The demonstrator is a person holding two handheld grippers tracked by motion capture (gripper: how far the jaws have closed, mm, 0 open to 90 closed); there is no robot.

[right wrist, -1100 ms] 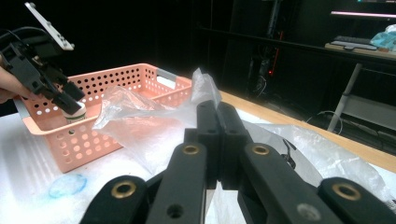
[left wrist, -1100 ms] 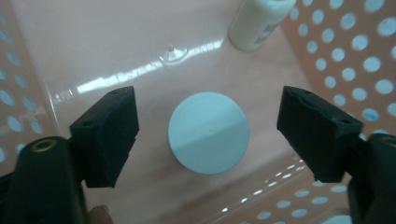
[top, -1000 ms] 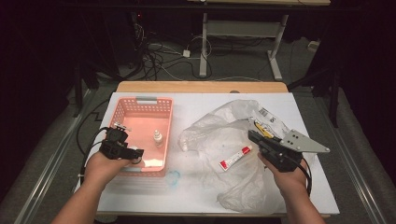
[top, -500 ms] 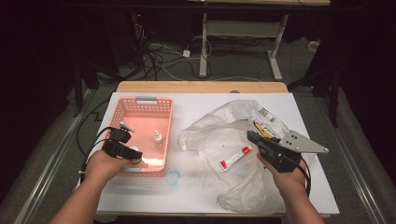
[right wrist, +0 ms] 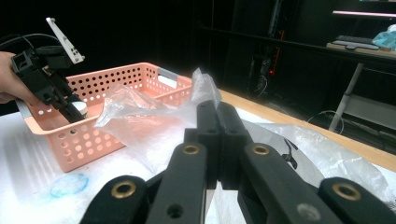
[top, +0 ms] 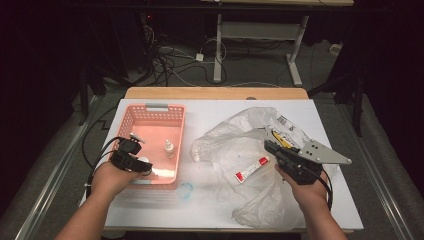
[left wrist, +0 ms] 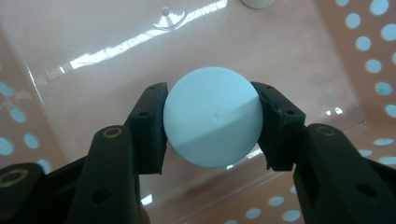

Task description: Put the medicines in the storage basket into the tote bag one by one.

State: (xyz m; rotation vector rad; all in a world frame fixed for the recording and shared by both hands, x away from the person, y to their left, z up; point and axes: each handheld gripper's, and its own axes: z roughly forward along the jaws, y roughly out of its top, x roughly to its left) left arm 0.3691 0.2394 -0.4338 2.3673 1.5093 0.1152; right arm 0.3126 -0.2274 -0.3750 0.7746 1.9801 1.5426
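Left gripper (left wrist: pixel 211 123) jaws just closed onto pale blue ball (left wrist: pixel 212 116), near end of pink basket (top: pixel 150 116), left side of desk (top: pixel 215 112). Right gripper (right wrist: pixel 218 114) clenched on clear plastic bag (right wrist: pixel 140 116), right side

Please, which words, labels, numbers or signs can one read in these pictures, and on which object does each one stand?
No text can be read here.
Toothpaste tube lying on the clear plastic bag: red and white print, too small to read.
White label on the bag beside the right tool: a barcode with small figures, blurred.
Pink basket, the small bottle in it and the white ball: no print visible.
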